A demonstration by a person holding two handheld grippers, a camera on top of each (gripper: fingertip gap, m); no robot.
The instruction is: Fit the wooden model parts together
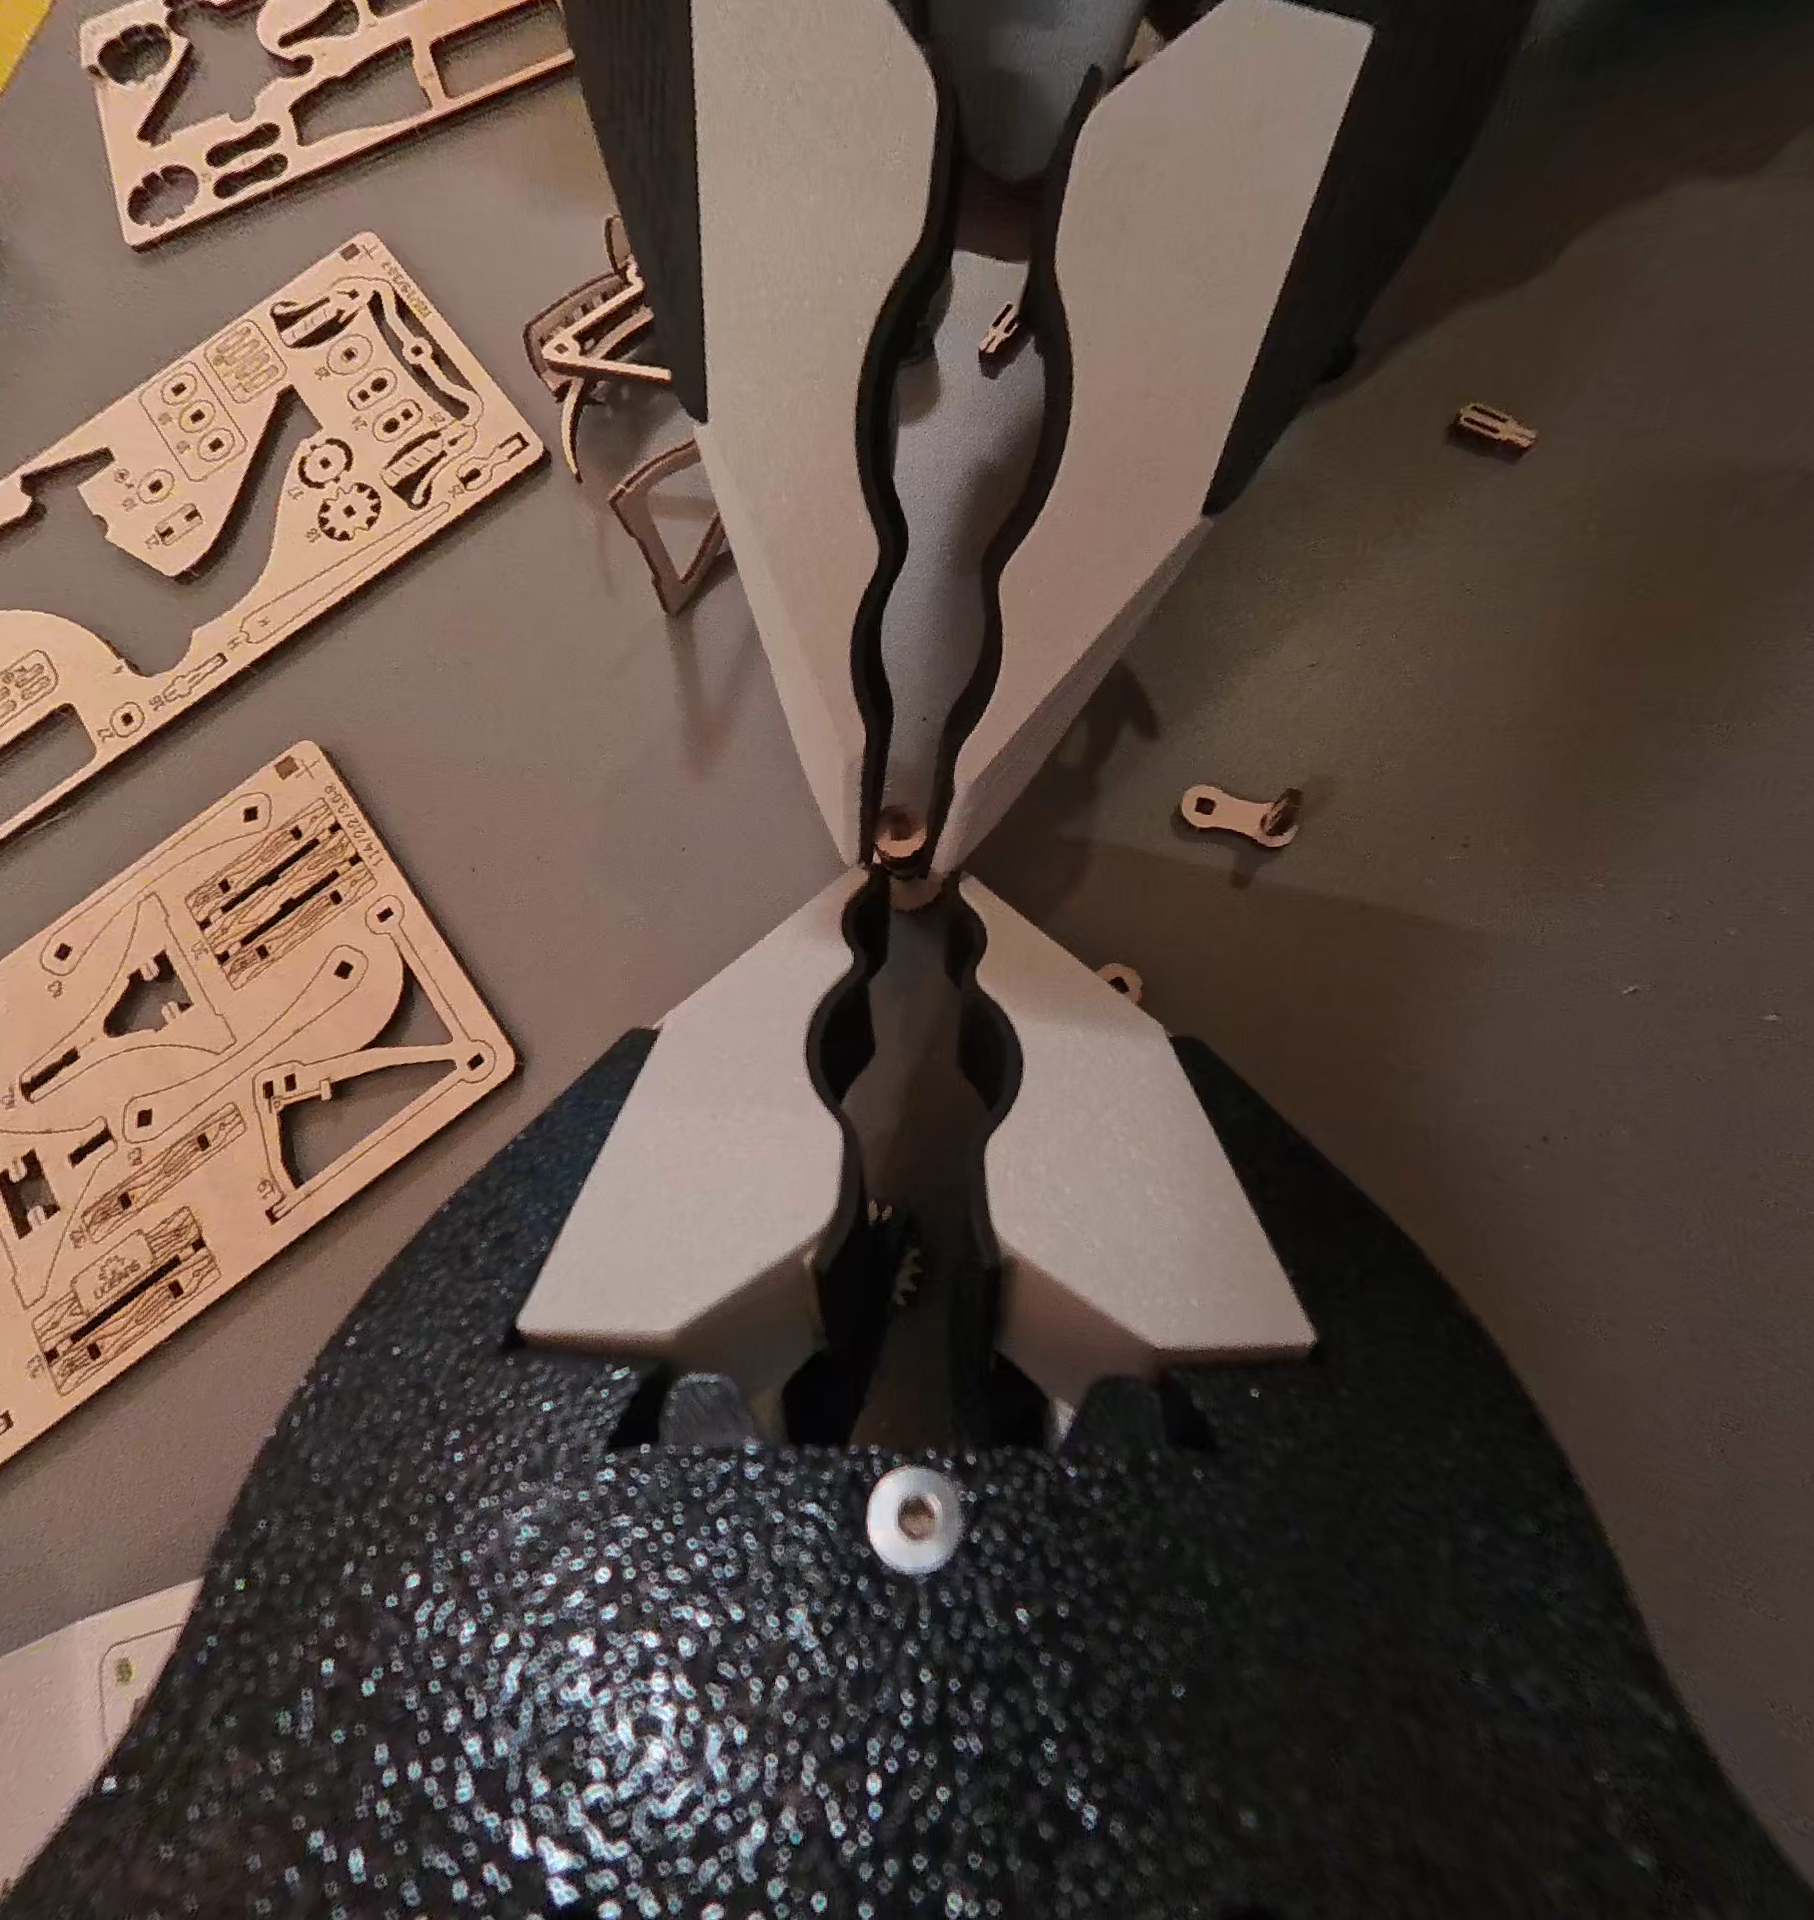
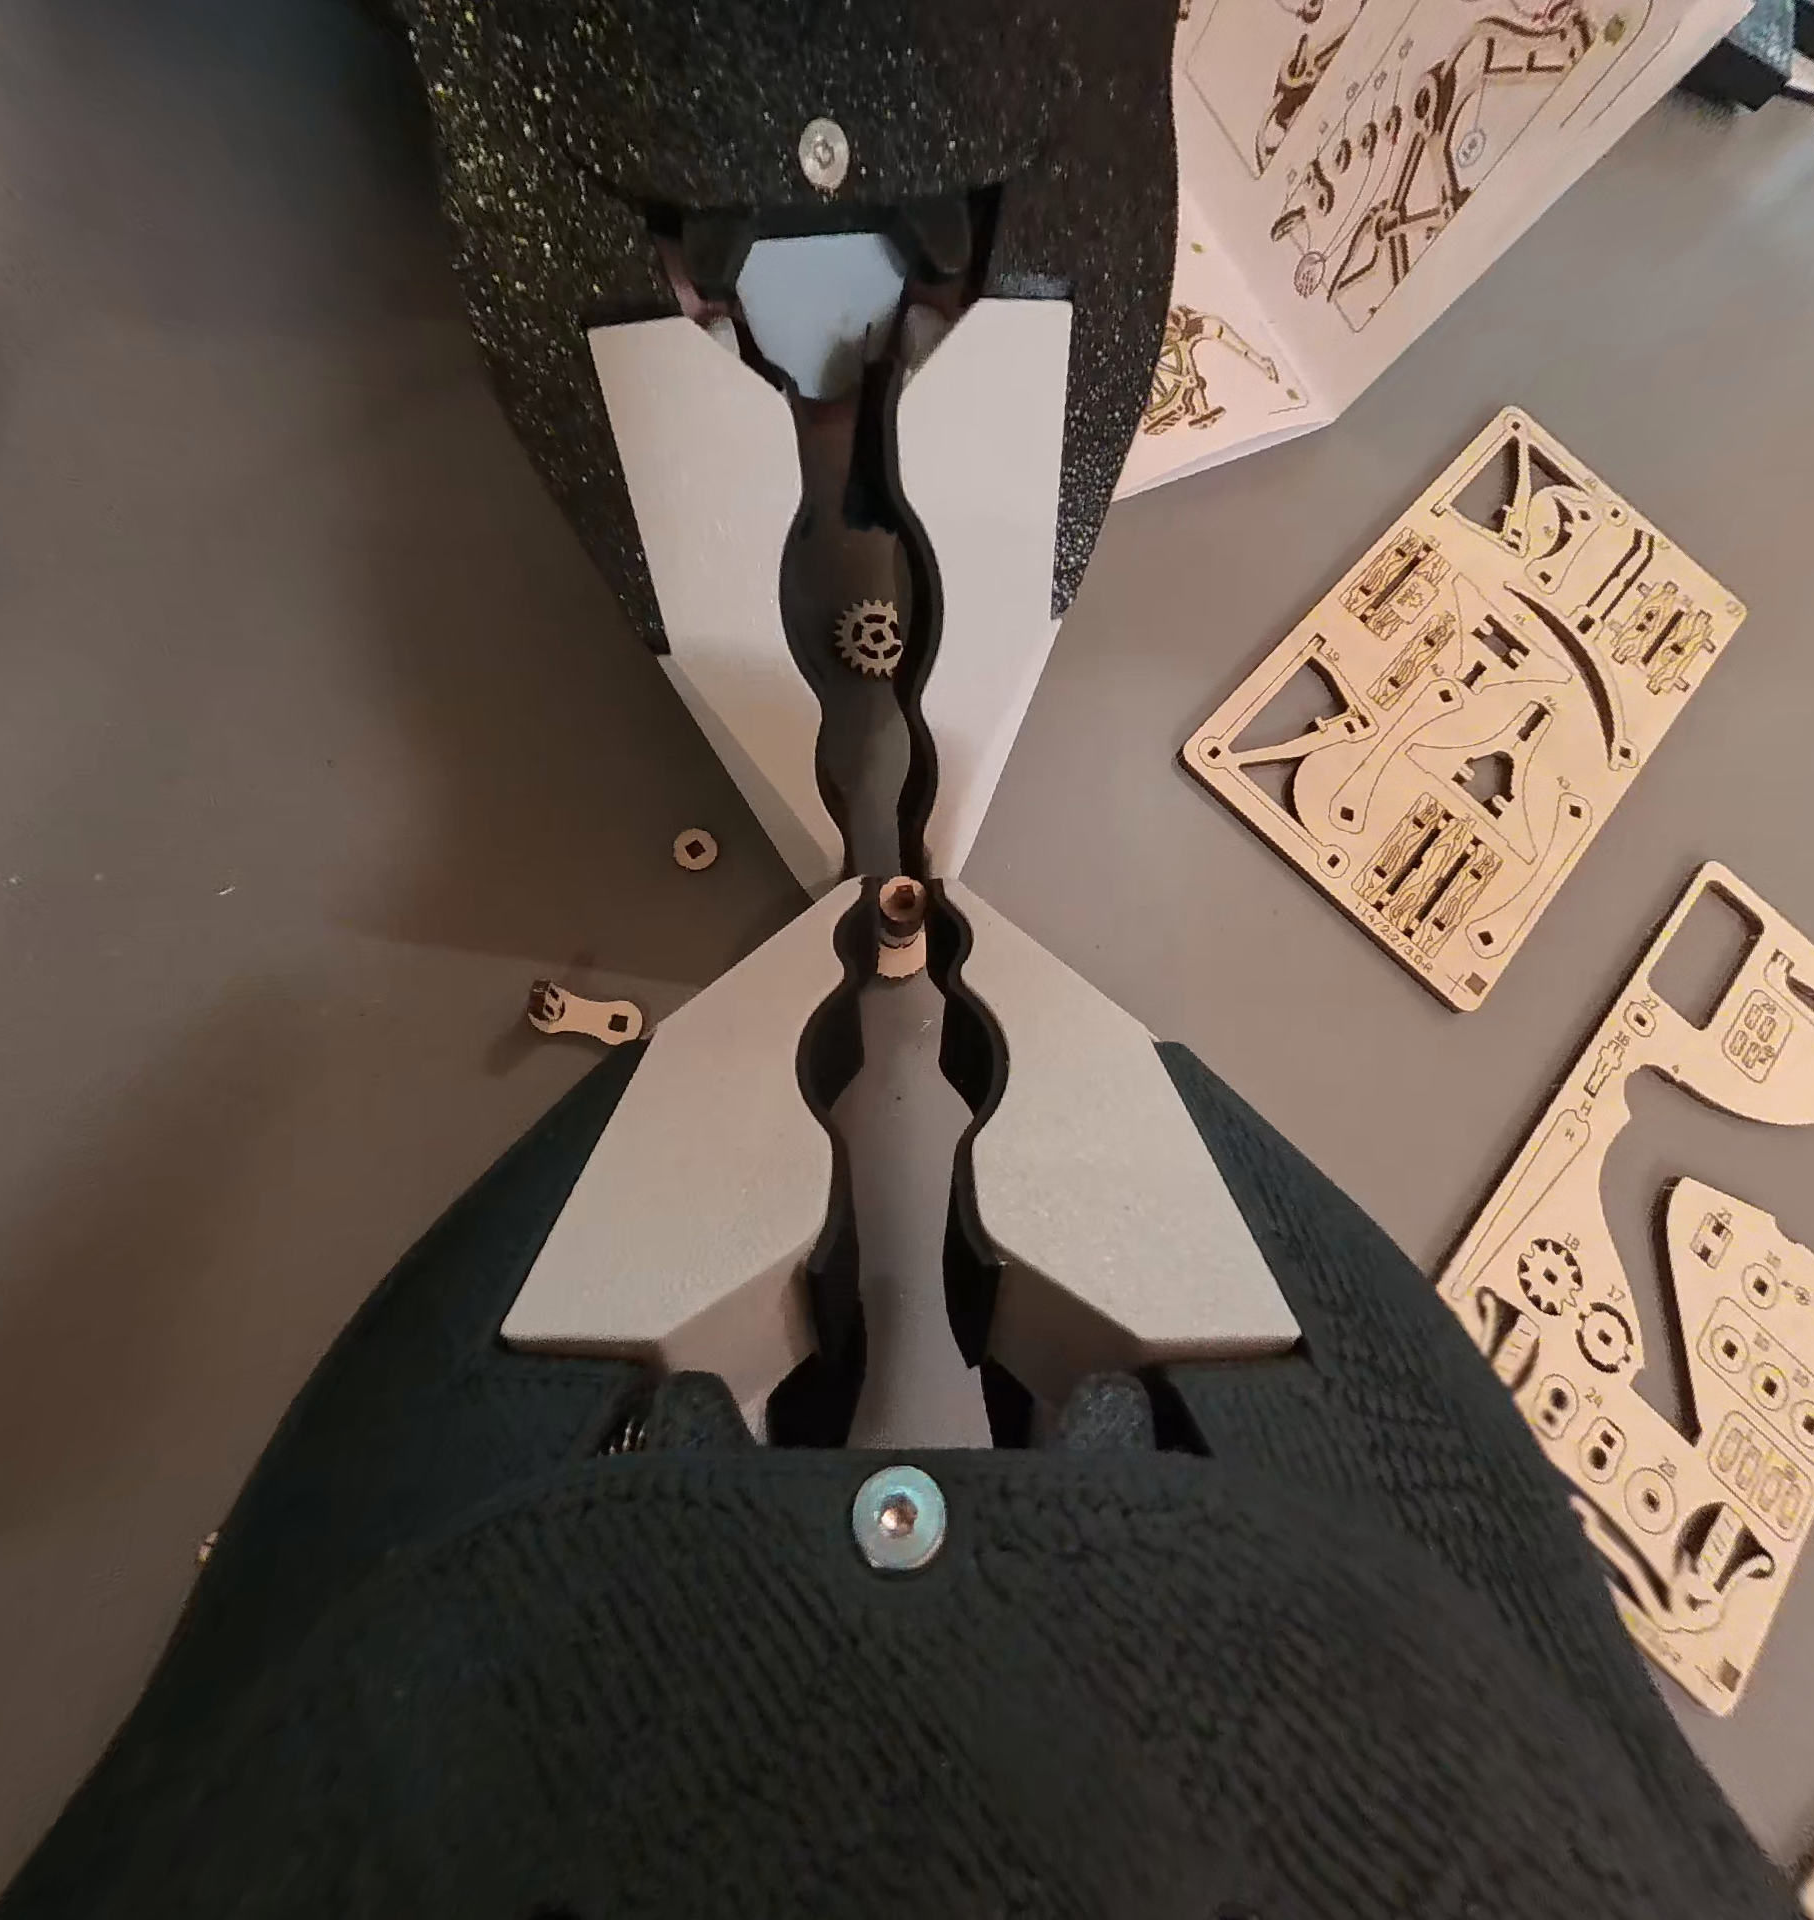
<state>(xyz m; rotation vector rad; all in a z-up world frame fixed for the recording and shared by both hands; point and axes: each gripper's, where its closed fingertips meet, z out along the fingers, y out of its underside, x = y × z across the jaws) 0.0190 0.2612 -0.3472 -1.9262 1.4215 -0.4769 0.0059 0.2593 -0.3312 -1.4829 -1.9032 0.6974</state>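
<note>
While the two tongs are meeting tip to tip above the grey tabletop (image 1: pixel 1505 727), the step in hand looks like the joining of two small wooden parts at that one spot. The right tongs (image 2: pixel 898 914) are pinching a short wooden peg (image 2: pixel 898 940) at their very tips, fingers nearly closed with only the peg's width between them. The left tongs (image 1: pixel 903 883) are pressing in from the opposite side, fingers almost together too, and seem to be gripping a thin part (image 1: pixel 913 891) edge-on against the peg's end; its shape is too hidden to name. A small wooden gear (image 2: pixel 868 644) is showing deeper between the left fingers, though I cannot tell whether it is pinched there or lying beneath them.

My judgement: the next move is calling for keeping both tips in line and pushing gently along the peg's axis, since any tilt could jam or snap the thin wood.

Beside the left tongs' left side, laser-cut sheets (image 1: pixel 228 1060) are lying flat. Off to the right of the meeting point, a loose link piece (image 1: pixel 1241 810) is resting apart. Just left of the right tongs' tips, a small washer (image 2: pixel 693 852) is lying alone.
</note>
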